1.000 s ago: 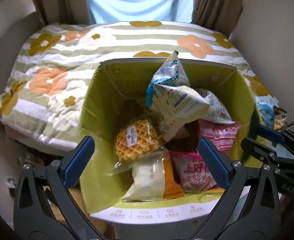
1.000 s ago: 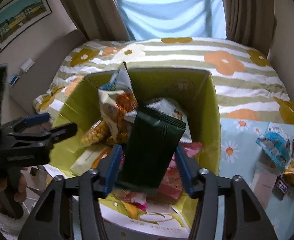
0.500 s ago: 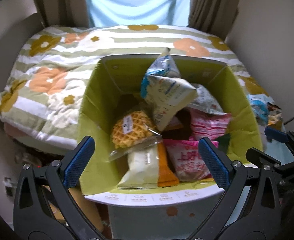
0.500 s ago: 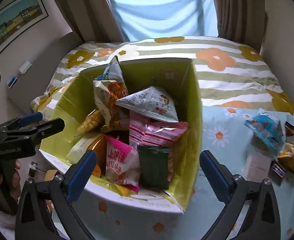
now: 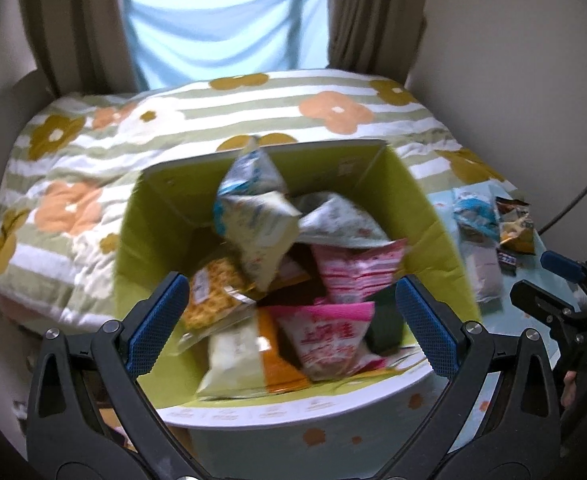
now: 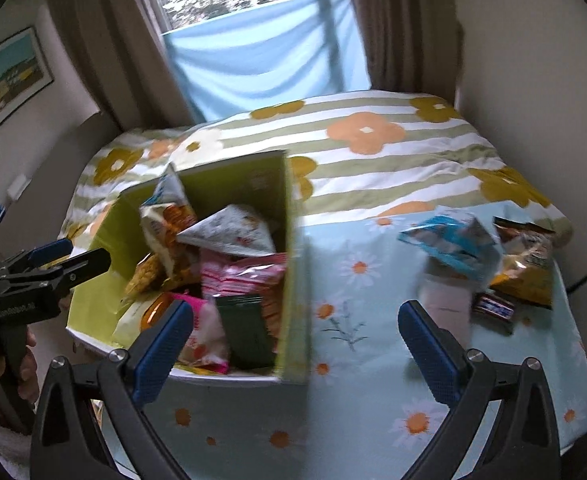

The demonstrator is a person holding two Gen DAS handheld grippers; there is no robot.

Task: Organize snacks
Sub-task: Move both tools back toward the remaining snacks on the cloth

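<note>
Right hand-held gripper [image 6: 295, 354], jaws just opened wide w/ nothing between, sits nearer the loose snacks [image 6: 481, 264] on the table [image 6: 373, 420] at approx 2 o'clock, box [image 6: 293, 264] at 10; left hand-held gripper [image 5: 289, 330] also wide, empty.

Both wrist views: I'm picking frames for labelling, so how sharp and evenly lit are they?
Left wrist view: motion blur smears the snacks in the box; gripper stays sharp; bright window behind. Right wrist view: box edge and loose snacks streaked; window glare; fisheye bends the walls.
</note>
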